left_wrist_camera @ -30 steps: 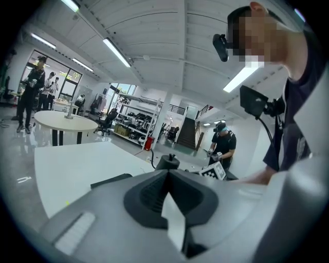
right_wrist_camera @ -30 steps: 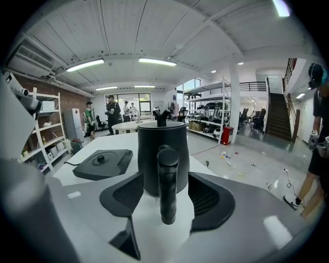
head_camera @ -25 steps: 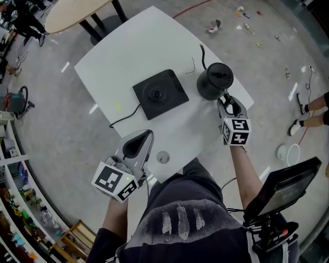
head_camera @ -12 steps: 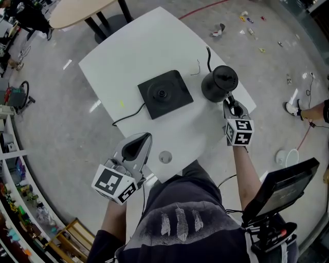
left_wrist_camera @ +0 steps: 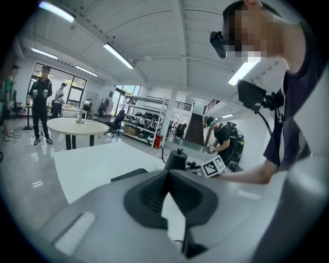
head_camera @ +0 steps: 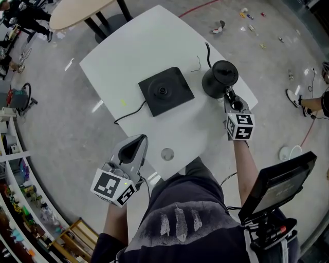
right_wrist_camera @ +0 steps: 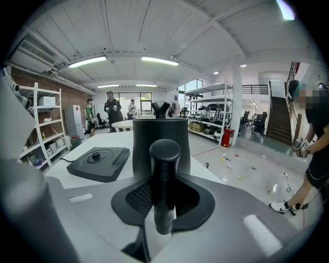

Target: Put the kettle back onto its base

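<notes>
The black kettle stands upright near the right edge of the white table, apart from its flat black base at the table's middle. My right gripper reaches the kettle from the near side, and its jaws are closing on the kettle's handle, which fills the gap between the pads. The right gripper view shows the kettle body straight ahead and the base to its left. My left gripper hangs off the table's near-left edge, shut and holding nothing. From there the kettle is seen across the table.
A black cord runs from the base off the table's left edge. A small round disc lies near the table's front corner. A round wooden table stands beyond, and a dark screen is at my right. People stand around the room.
The right gripper's jaws have drawn in around the kettle's handle without the hand shifting. The left gripper has drifted a little to the left near the table's edge.
</notes>
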The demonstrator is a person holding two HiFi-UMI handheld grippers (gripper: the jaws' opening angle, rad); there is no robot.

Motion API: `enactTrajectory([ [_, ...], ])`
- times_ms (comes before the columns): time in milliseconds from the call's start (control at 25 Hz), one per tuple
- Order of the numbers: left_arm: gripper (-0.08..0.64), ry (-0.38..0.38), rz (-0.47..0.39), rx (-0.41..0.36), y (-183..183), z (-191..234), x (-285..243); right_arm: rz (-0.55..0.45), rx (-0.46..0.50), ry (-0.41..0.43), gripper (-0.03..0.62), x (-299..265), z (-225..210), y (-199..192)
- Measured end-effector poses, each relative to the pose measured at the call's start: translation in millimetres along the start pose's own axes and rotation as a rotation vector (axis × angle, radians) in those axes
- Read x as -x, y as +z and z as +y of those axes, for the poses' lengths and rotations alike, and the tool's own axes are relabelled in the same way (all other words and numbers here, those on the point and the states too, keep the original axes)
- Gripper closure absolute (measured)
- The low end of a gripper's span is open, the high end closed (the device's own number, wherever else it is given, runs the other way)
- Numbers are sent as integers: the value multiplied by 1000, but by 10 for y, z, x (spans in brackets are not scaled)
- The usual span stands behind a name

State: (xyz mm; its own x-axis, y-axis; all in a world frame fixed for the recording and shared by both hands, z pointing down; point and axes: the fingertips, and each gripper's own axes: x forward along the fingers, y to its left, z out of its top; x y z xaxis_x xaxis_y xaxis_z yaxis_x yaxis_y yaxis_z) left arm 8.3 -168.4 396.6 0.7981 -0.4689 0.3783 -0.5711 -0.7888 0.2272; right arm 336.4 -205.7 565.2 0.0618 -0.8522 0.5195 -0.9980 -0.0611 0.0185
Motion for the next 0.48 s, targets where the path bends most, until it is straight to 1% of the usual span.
enactTrajectory([
  [240, 560, 10, 1, -8, -52, 11, 20, -84, 16, 32, 531, 70, 8, 258],
  [480, 560, 10, -14, -12, -54, -51, 23, -124, 20, 54, 534, 142, 11, 429],
])
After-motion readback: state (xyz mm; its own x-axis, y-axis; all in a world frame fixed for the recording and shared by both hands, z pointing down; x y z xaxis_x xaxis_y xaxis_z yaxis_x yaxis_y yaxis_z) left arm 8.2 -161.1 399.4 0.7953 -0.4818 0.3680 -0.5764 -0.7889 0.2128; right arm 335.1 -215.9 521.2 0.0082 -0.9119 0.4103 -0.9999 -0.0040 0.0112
